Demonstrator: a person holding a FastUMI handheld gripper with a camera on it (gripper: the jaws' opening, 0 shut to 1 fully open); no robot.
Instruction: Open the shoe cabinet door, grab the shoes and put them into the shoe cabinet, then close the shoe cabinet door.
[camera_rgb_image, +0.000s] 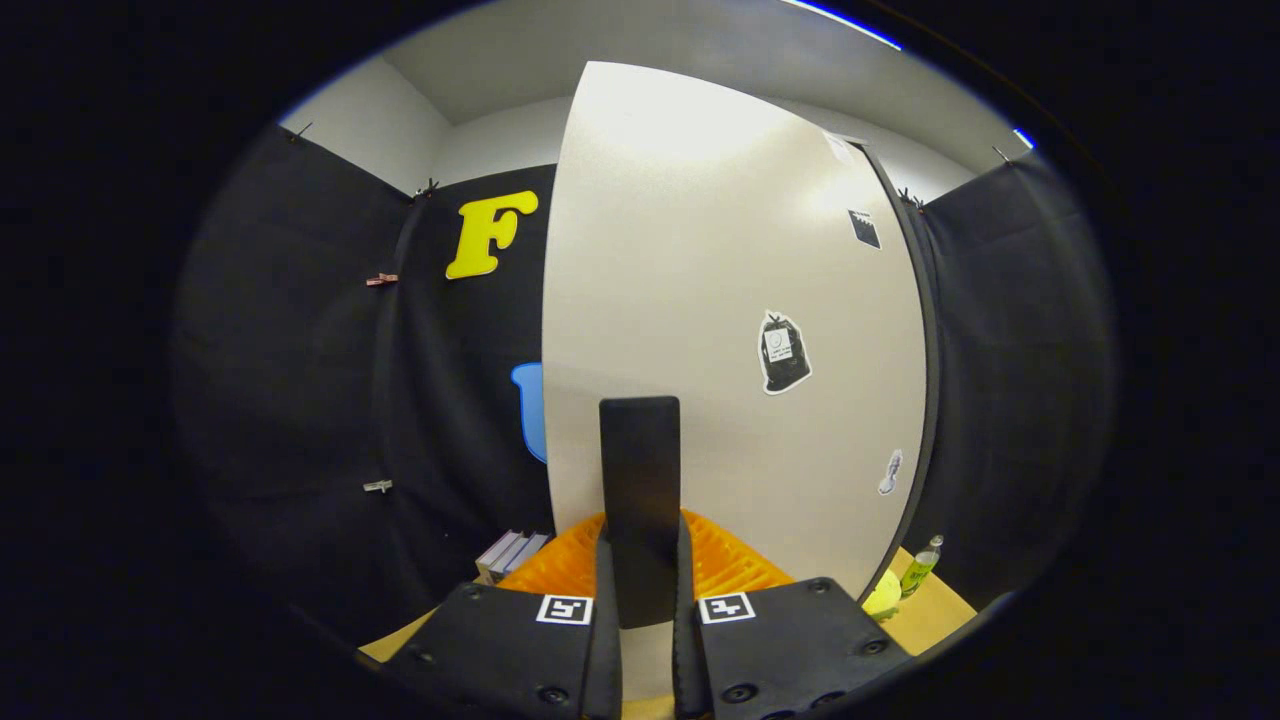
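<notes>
Against the dark cloth wall at the left, a small stack of books (512, 553) is seen on the wooden surface (925, 618), just beside an orange ribbed rack (560, 570) that spreads out behind the fingers. At the centre, the gripper (640, 600) is shown drawn in on the dark upright handle (640, 500) of the shoe cabinet door (700, 300), the handle being pinched from both sides between the two fingers and rising well above their tips. The pale door is seen directly ahead of the fingers and close to them, its left edge standing free against the cloth wall and its face reaching up toward the ceiling. Several stickers are carried on the door to the right of the handle, the largest a dark bag-shaped sticker (783, 352). Farther right, past the door's dark right edge, a green bottle (921, 566) and a yellow-green round object (882, 594) are seen standing on the wooden surface.
</notes>
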